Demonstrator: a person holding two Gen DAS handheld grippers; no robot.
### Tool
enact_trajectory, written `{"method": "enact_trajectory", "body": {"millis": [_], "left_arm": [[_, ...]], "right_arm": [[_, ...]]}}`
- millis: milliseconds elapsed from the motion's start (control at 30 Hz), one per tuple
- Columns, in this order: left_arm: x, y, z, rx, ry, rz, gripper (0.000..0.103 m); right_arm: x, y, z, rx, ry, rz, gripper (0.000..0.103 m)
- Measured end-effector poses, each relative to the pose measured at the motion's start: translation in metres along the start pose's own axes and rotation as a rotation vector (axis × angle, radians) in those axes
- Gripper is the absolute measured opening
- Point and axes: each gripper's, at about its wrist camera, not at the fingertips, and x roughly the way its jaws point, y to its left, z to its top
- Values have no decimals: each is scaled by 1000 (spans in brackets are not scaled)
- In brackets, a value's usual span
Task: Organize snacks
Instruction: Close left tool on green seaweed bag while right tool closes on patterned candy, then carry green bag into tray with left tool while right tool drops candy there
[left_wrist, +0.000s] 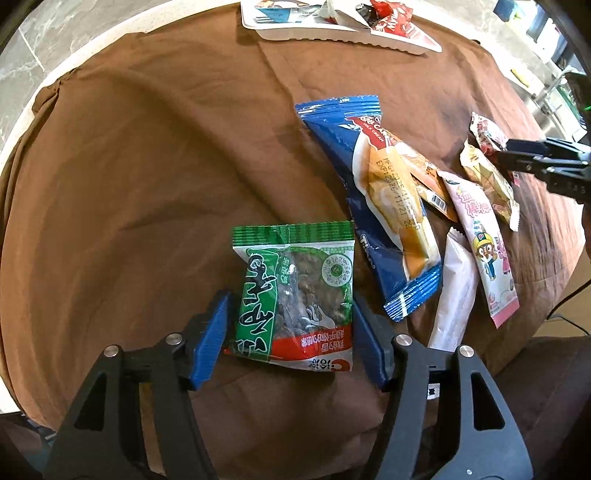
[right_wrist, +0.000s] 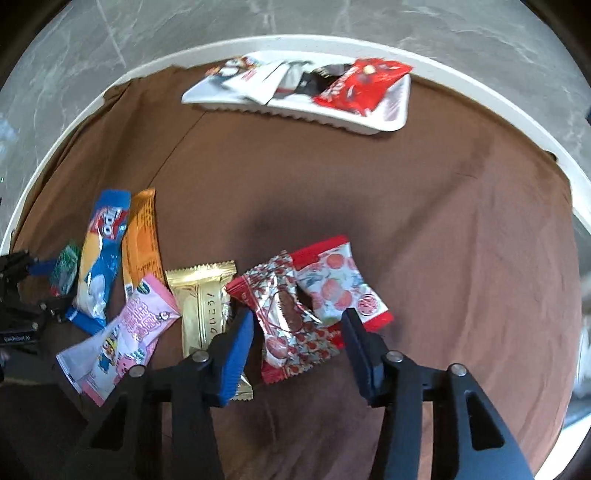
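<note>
A green packet of dried snack lies flat on the brown cloth. My left gripper straddles it, and its blue pads stand just off the packet's two side edges, so it is open. In the right wrist view, my right gripper has its pads against both sides of a crumpled red strawberry-print packet. A red-and-white peach-print packet overlaps that packet's far right corner. The right gripper also shows at the right edge of the left wrist view.
A white tray with several packets sits at the table's far side. A row lies between the grippers: a blue cake packet, an orange one, a pink cartoon one, a gold one, a white stick.
</note>
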Motion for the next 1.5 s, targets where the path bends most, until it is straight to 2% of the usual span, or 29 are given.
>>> {"method": "enact_trajectory", "body": {"millis": [133,267,333,467,633,667,767,900,1200,1500], "left_arm": [[1,0,0,-2,-2,0,61],[1,-1,1,1,-8,4,61],[1,-1,-1,1,-13,8,62],[-1,-1,-8,-4,-32,0,61],[-8,10,-13,-34,-49,-43,38],[-9,14,-13,-53,-49,-64,30],[-11,22,-13,-75,-46,-89,27],[-14,22,-13,-59,-43,-96,25],[-36,35,0,-121,-86,-167,25],[-56,47,41,-169,-135,-264,25]], "right_arm": [[9,11,-1,-100,27,-43,49],[11,12,0,-109,29,-31,43],[11,12,1,-106,23,-32,34],[9,8,0,-73,17,-6,32],[6,-6,6,11,11,68,31],[4,-10,6,36,7,94,31],[1,-17,8,82,0,137,31],[-6,-20,5,128,-15,172,31],[-14,-23,5,216,-42,259,31],[-22,-38,22,323,-81,351,31]]}}
